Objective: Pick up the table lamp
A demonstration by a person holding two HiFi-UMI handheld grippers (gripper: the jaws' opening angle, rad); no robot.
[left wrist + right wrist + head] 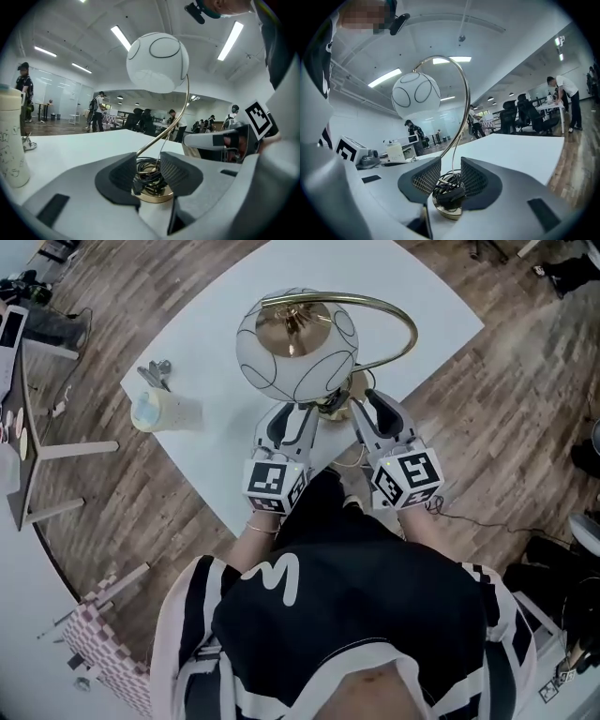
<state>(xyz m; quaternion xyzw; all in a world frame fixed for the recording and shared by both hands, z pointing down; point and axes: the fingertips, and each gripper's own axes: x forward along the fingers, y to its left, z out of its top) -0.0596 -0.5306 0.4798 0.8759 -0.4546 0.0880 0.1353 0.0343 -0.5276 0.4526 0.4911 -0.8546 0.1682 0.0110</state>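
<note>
The table lamp [295,343], a white glass globe shade with thin dark line markings on a curved brass arm, stands near the edge of the white table [403,296]. Its round brass base [152,194] carries a coil of black cord [149,171]. The left gripper [292,418] and right gripper [375,413] flank that base from the person's side, each released. Both gripper views show the jaws apart with the coiled cord and base between them, the pads not pressing. A cream bottle [167,412] stands well left of the lamp, its faint scribbles unreadable. The person's black top bears a white M-like mark.
</note>
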